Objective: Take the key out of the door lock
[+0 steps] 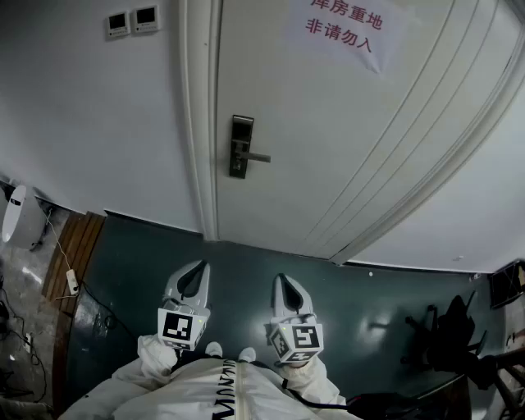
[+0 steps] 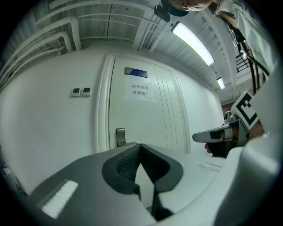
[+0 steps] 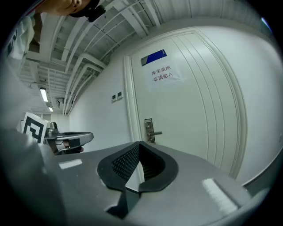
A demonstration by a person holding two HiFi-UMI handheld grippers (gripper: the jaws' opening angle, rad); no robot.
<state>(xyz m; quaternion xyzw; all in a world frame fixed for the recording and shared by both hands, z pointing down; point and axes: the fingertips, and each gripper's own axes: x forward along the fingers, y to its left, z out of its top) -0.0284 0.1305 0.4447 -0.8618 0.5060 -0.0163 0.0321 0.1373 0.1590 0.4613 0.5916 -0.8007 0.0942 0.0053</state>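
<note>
The white door stands closed ahead of me. Its metal lock plate with a lever handle sits near the door's left edge, and shows again as the lock plate and the lock plate in the two gripper views. The key is too small to make out in any view. My left gripper and right gripper hang low over the dark floor, well short of the door. Both are shut with nothing between the jaws. The left gripper and the right gripper each point towards the door.
A paper sign with red characters is taped high on the door. Two wall switches sit left of the frame. On the floor, a white appliance and a power strip lie at the left, and a dark stand is at the right.
</note>
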